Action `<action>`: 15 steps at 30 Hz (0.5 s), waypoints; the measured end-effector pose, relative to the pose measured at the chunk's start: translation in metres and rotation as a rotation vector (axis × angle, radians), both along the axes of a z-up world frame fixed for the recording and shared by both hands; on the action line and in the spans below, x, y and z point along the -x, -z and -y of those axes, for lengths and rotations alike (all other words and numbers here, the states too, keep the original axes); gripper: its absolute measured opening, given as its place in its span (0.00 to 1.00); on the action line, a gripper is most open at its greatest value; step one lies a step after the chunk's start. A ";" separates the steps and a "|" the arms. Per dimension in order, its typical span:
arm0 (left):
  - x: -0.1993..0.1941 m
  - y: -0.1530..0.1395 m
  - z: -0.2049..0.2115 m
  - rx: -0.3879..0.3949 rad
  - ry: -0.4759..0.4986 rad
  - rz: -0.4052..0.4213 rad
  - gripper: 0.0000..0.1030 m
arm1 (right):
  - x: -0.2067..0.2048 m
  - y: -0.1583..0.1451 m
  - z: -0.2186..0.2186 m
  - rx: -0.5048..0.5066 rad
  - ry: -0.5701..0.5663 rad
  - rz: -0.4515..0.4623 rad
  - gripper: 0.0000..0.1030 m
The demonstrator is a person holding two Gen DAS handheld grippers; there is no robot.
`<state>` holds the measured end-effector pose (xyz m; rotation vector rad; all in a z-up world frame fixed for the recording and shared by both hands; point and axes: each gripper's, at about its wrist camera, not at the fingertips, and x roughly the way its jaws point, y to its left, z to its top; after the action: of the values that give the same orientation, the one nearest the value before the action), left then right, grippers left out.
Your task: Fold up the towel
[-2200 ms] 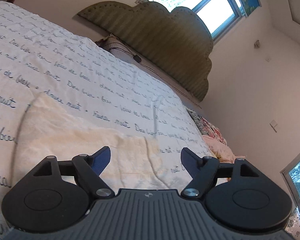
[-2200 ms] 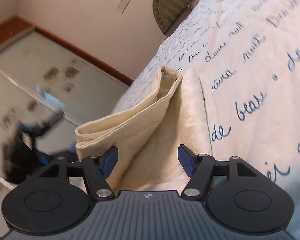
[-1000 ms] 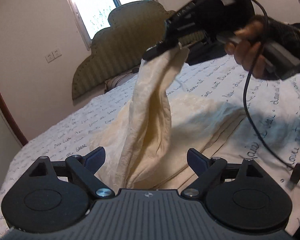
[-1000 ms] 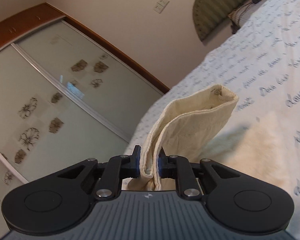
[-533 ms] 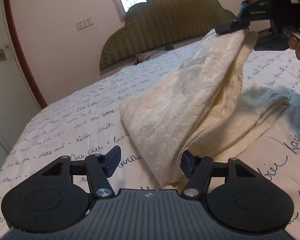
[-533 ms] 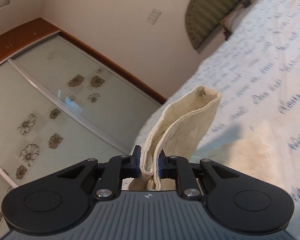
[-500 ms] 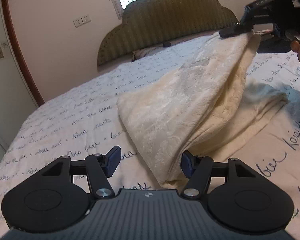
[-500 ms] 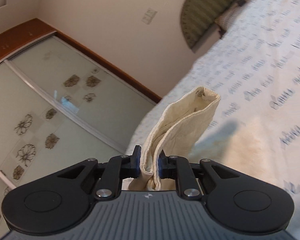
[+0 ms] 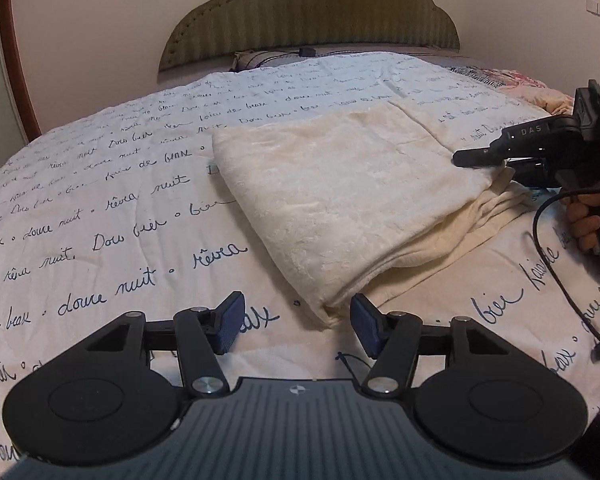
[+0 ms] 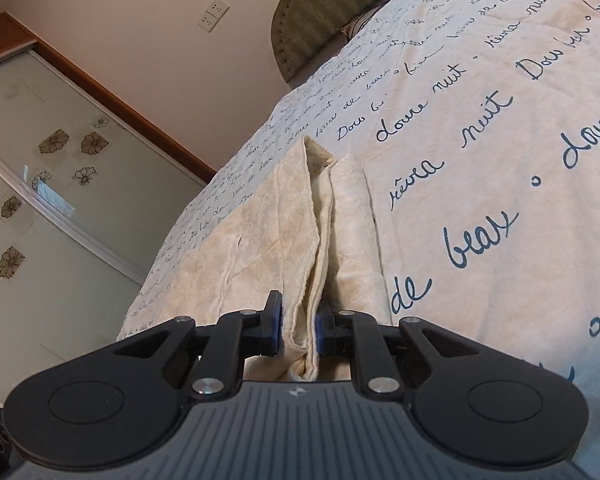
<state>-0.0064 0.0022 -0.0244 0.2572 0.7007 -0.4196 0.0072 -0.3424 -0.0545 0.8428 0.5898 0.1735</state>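
The towel [image 9: 340, 196] is now lying folded and flat on the bed [image 9: 100, 208], while half a second ago its upper layer was hanging high in the air from my right gripper [image 10: 296, 326]. I am keeping this gripper clamped on the towel's edge, and it has come down: in its own view the cloth is running forward from between the pads [image 10: 275, 326] and resting on the bedspread instead of standing up against the wall. In the left view my right gripper [image 9: 476, 157] is sitting low at the right edge of the towel, with my hand [image 9: 584, 220] behind it on the handle.

My left gripper [image 9: 296, 322] is holding its pads wide apart, with nothing between them. It is hovering just before the near corner of the towel, which is pointing into the gap. The headboard [image 9: 312, 8] is standing well behind the towel, at the far end of the bed.
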 end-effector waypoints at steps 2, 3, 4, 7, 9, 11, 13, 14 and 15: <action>0.002 -0.011 -0.008 0.008 -0.005 0.007 0.58 | 0.001 0.000 0.000 0.006 0.003 -0.003 0.15; -0.001 -0.018 -0.014 0.037 -0.012 0.005 0.58 | 0.001 -0.001 0.000 0.013 0.003 -0.005 0.15; -0.005 -0.027 -0.020 0.083 -0.020 0.006 0.58 | 0.001 -0.002 -0.001 0.017 0.004 -0.008 0.15; -0.023 -0.049 -0.030 0.247 -0.043 0.028 0.65 | 0.004 -0.005 0.002 0.016 -0.006 -0.018 0.19; -0.035 -0.056 -0.022 0.299 -0.036 0.062 0.67 | 0.010 -0.012 0.005 0.035 0.005 -0.025 0.21; -0.047 -0.056 -0.006 0.307 -0.011 0.108 0.71 | 0.019 -0.024 0.008 0.083 0.031 -0.017 0.22; -0.059 -0.049 0.012 0.305 0.008 0.115 0.72 | 0.025 -0.042 0.010 0.194 0.080 0.005 0.21; -0.065 -0.045 0.022 0.308 0.025 0.104 0.72 | 0.025 -0.053 0.009 0.261 0.095 0.019 0.22; -0.071 -0.040 0.030 0.315 0.041 0.093 0.72 | 0.022 -0.066 0.005 0.338 0.100 0.034 0.22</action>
<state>0.0646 -0.0279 0.0155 -0.0068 0.5300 -0.5461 -0.0146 -0.3477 0.0110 0.5393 0.5250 -0.0044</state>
